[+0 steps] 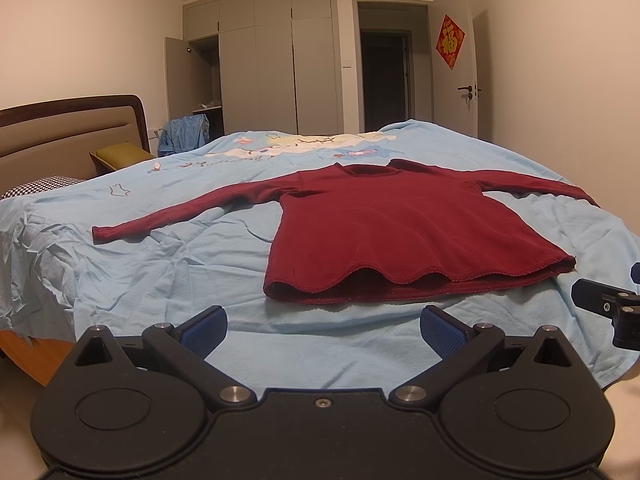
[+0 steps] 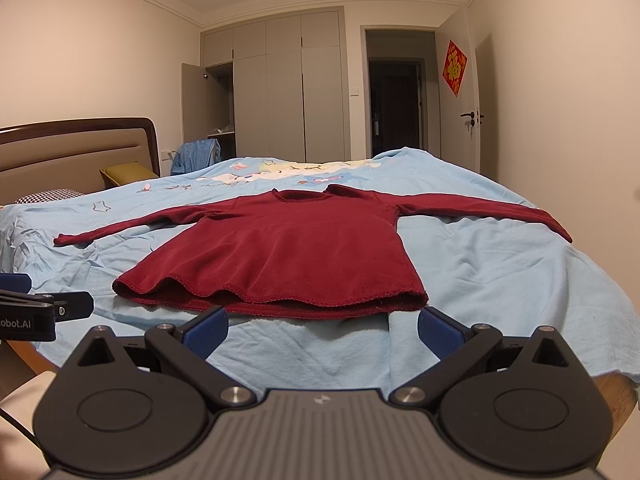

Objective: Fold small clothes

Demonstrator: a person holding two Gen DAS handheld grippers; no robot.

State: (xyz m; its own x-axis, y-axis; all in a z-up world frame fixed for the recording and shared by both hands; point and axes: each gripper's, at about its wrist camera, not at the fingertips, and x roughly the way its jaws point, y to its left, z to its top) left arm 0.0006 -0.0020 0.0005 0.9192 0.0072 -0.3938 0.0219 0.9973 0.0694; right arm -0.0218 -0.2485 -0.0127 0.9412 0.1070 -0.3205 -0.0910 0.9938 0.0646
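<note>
Left wrist view: the left tool (image 1: pixel 323 326) hangs released, blue pads spread wide and holding nothing, just short of the hem of a dark red long-sleeved top (image 1: pixel 380 232). The top lies flat and face-down or face-up (cannot tell which) on a light blue bedsheet (image 1: pixel 160 272), neck toward the far wardrobe (image 1: pixel 276 60), both sleeves stretched outward. The hem ripples and stands slightly off the sheet. Part of the right tool (image 1: pixel 608 308) shows at the frame's right edge.

Right wrist view: the right tool (image 2: pixel 323 326) is likewise released and empty, poised at the hem's right portion. The right sleeve (image 2: pixel 492 210) runs well out to the side.

Assessment: folding has not begun. A sound first step would take each sleeve at the cuff and lay it across the body; pinch one layer of cloth only, avoid catching the sheet, and smooth the rippled hem before the final fold.
</note>
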